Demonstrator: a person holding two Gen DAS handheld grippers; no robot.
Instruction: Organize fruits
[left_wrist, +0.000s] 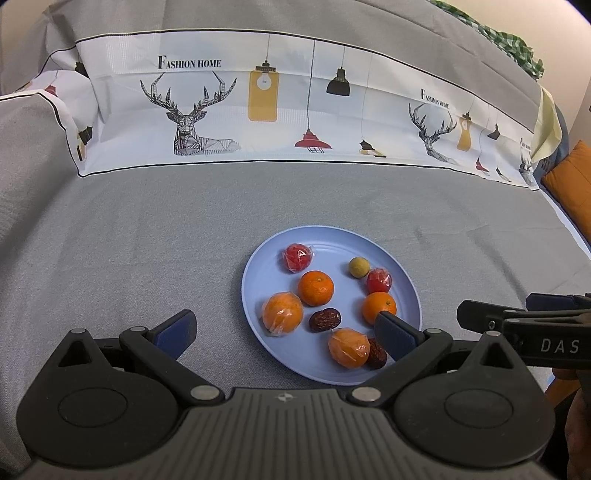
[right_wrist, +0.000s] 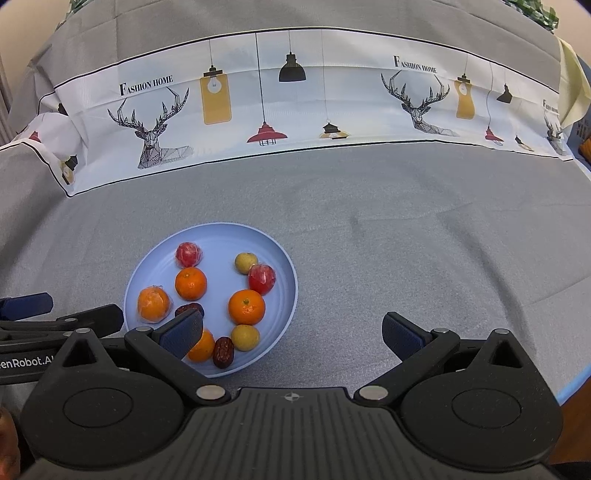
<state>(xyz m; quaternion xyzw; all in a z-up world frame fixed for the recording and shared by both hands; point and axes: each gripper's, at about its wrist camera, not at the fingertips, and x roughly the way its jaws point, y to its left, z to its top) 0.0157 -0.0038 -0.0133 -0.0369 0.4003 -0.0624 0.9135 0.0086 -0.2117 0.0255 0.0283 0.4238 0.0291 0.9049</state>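
Observation:
A light blue plate (left_wrist: 258, 273) (right_wrist: 284, 266) on the grey cloth holds several fruits. Among them are bare oranges (left_wrist: 316, 288) (right_wrist: 246, 307), plastic-wrapped oranges (left_wrist: 282, 314) (right_wrist: 153, 304), two wrapped red fruits (left_wrist: 296, 256) (right_wrist: 262, 278), brown dates (left_wrist: 325, 319) (right_wrist: 223, 352) and small yellow-green fruits (left_wrist: 358, 267) (right_wrist: 245, 337). My left gripper (left_wrist: 284, 336) hovers open over the plate's near edge, holding nothing. My right gripper (right_wrist: 291, 336) is open too, its left finger above the plate's near fruits and its right finger over bare cloth. Each gripper shows at the other view's edge.
The grey cloth (right_wrist: 406, 240) spreads wide to the right of the plate and behind it. A white printed band with deer and lamps (left_wrist: 258, 103) rises at the back. An orange cushion (left_wrist: 570, 184) lies at the far right.

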